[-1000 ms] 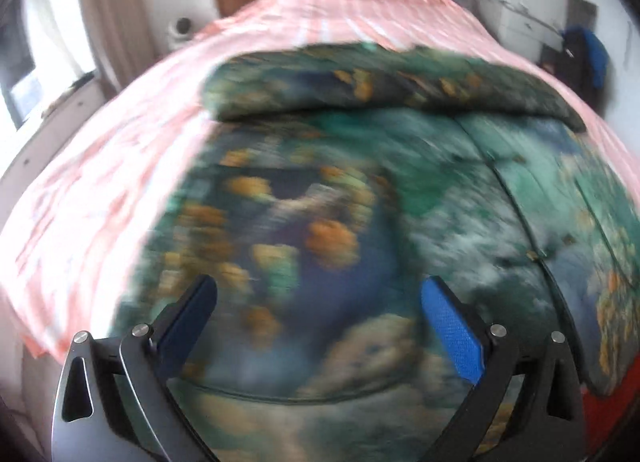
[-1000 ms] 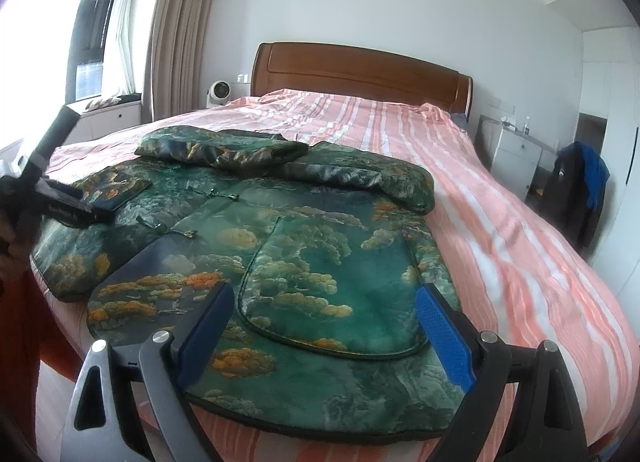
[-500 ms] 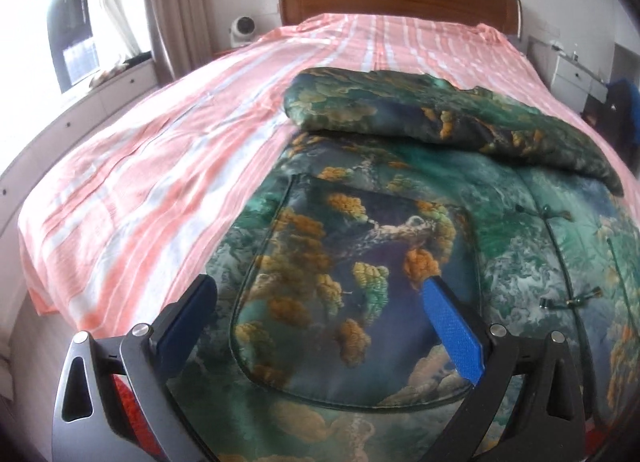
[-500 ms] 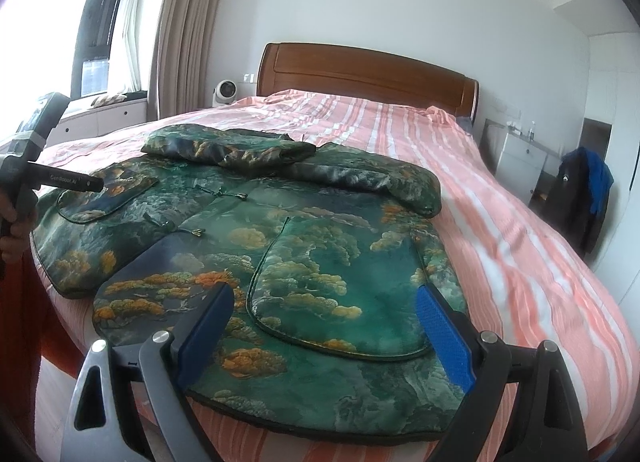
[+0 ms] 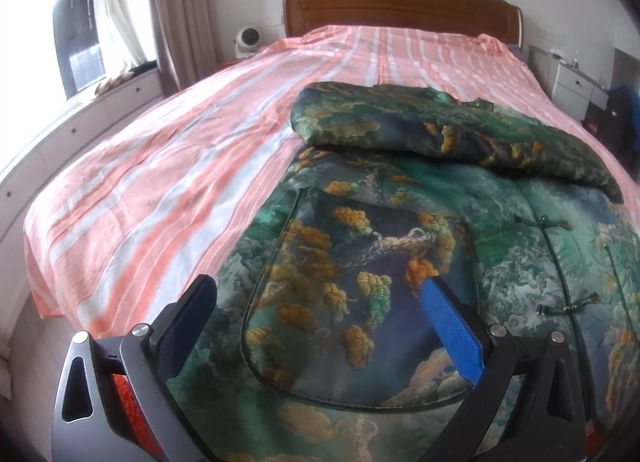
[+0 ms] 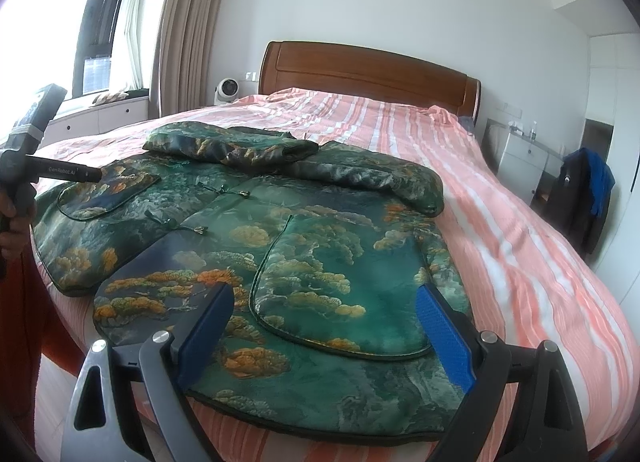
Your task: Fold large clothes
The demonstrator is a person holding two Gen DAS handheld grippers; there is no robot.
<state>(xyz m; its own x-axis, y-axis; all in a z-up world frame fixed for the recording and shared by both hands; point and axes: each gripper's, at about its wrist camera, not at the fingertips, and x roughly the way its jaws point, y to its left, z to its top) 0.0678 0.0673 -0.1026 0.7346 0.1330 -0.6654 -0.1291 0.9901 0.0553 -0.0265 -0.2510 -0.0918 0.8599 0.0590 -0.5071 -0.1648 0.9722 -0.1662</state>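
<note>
A padded green jacket (image 6: 256, 230) printed with orange and teal clouds lies spread front-up near the foot of the bed (image 6: 520, 222), on the pink-and-white striped sheet (image 5: 168, 190); its sleeves (image 6: 240, 146) are folded across the upper part; knotted fastenings (image 6: 188, 227) run down the front; a rounded patch pocket (image 6: 340, 282) sits on each panel, and what either holds cannot be seen. The right gripper (image 6: 324, 326) hovers over the near hem with its jaws spread wide, nothing between the blue pads (image 6: 444, 342); the left gripper (image 5: 320, 322) hangs over the other pocket (image 5: 360, 294), likewise wide apart and gripping nothing; a hand (image 6: 14, 230) holds its handle at the bed's left edge. Beyond stand a wooden headboard (image 6: 368, 74), a small white fan (image 6: 228, 90), beige curtains (image 6: 188, 30) and a white nightstand (image 6: 520, 162).
</note>
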